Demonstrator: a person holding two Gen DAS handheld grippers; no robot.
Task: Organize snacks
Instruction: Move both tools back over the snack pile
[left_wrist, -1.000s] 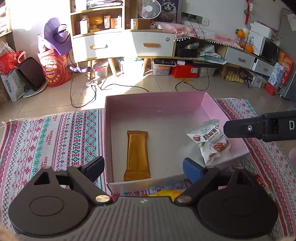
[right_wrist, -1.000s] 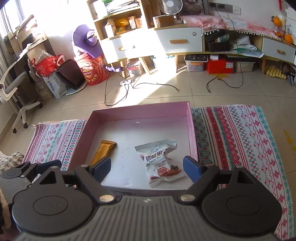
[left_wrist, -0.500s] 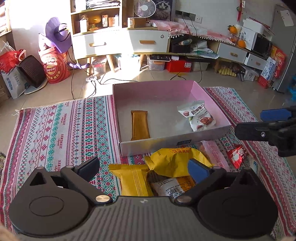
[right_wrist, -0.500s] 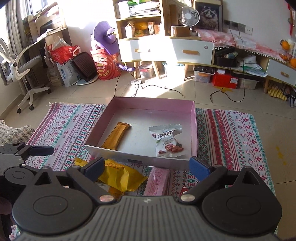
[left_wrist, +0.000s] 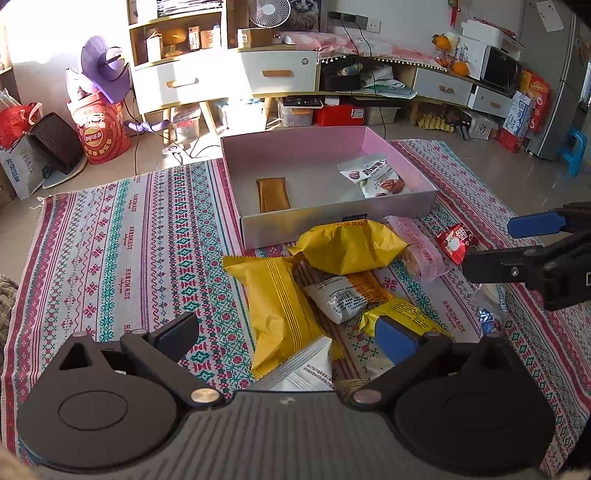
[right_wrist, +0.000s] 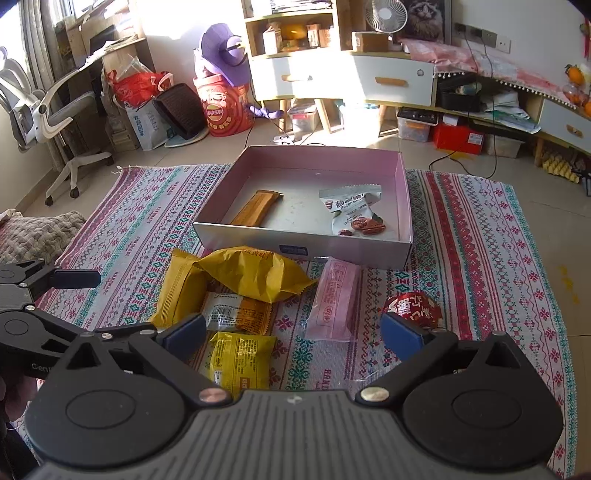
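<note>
While I hold both grippers over the patterned rug (left_wrist: 122, 236), the pink box (right_wrist: 404, 206) sits at its far side, open-topped. Inside it I see a brown bar (right_wrist: 256, 208) on the left and a white pecan packet (right_wrist: 351, 212) on the right. Near the box lies a loose pile: a big yellow bag (right_wrist: 255, 271), a flat yellow packet (left_wrist: 277, 306), a pink packet (right_wrist: 336, 299), a small yellow packet (right_wrist: 240, 360), and farthest right a small red packet (right_wrist: 412, 308). My left gripper (left_wrist: 286, 332) has its fingers wide apart above the pile, gripping nothing. My right gripper (right_wrist: 293, 332) is opening, nothing between its fingers.
</note>
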